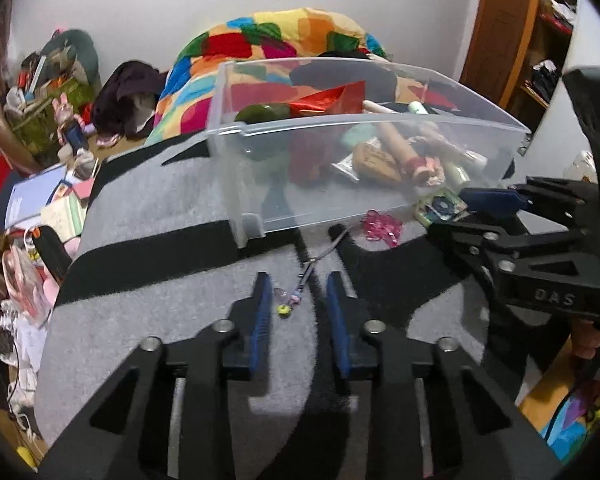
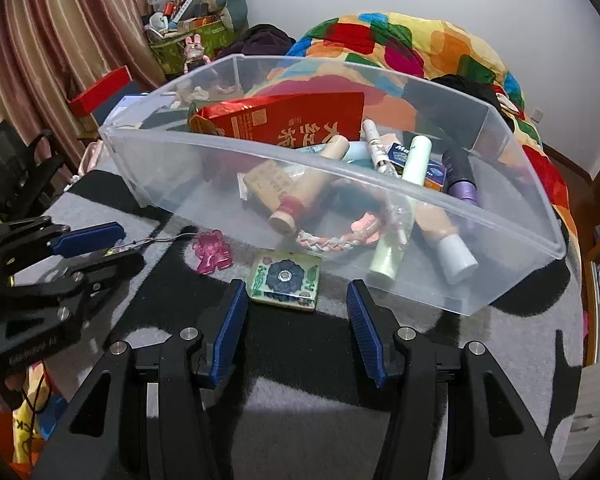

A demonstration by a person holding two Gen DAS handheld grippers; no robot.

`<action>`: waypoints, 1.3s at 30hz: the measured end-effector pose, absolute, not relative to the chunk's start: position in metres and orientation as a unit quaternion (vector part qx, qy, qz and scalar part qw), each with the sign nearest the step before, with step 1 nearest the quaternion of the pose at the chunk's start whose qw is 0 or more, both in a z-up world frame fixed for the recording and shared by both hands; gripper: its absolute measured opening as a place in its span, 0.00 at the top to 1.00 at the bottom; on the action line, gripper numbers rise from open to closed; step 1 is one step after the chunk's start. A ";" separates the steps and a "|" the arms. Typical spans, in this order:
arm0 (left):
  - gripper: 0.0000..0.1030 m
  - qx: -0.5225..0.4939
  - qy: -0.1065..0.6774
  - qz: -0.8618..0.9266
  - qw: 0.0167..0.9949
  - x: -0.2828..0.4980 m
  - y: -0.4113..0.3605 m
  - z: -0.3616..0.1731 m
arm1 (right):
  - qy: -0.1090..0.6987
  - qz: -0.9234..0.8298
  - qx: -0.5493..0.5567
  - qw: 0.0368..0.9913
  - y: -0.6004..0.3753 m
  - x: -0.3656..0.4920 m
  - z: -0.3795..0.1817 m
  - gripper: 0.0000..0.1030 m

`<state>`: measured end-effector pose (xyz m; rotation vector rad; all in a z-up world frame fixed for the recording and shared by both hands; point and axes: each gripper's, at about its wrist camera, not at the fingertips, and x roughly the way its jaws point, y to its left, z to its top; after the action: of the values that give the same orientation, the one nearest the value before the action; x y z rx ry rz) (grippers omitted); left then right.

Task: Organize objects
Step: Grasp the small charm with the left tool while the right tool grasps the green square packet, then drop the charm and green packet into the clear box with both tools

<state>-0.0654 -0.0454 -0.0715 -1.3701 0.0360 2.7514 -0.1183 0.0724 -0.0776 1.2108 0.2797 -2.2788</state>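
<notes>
clear bin (image 2: 380,216) at 12 o'clock on grey-black blanket (image 2: 300,420). square tile (image 2: 285,280) touches its front wall, between released right gripper (image 2: 296,300) jaws. only left view shows charm string (image 1: 296,296) between left gripper (image 1: 296,300) pads; grip unclear.

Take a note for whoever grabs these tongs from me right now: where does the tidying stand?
Left tongs: open, straddling the beaded charm string on the blanket, not gripping it.
Right tongs: open, empty, just short of the green flower tile.
Done: the clear bin already holds the red packet and several tubes.
Left to do: string, tile and pink charm lie outside, by the bin's near wall.
</notes>
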 end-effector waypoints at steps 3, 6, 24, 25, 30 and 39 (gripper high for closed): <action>0.93 -0.441 0.017 0.897 0.033 -0.062 -0.041 -0.072 | 0.105 -0.847 0.445 0.271 0.073 -0.114 -0.076 0.66; 0.93 -0.439 0.013 0.898 0.029 -0.060 -0.041 -0.071 | 0.101 -0.849 0.443 0.270 0.077 -0.110 -0.075 0.68; 0.96 -0.341 -0.035 0.937 0.062 -0.032 -0.039 0.023 | 0.044 -0.879 0.386 0.276 0.112 -0.085 -0.015 0.68; 0.96 -0.335 -0.034 0.940 0.063 -0.031 -0.038 0.028 | 0.042 -0.881 0.382 0.276 0.112 -0.085 -0.011 0.68; 0.96 -0.312 -0.040 0.947 0.068 -0.036 -0.039 0.048 | 0.030 -0.891 0.362 0.274 0.117 -0.087 0.004 0.68; 0.96 -0.284 -0.048 0.955 0.070 -0.056 -0.040 0.073 | 0.011 -0.903 0.344 0.259 0.125 -0.109 0.023 0.68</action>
<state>-0.0562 -0.0403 0.0727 -0.8537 -0.1436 2.8735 -0.1093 0.1248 0.0225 0.9307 0.0308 -2.4455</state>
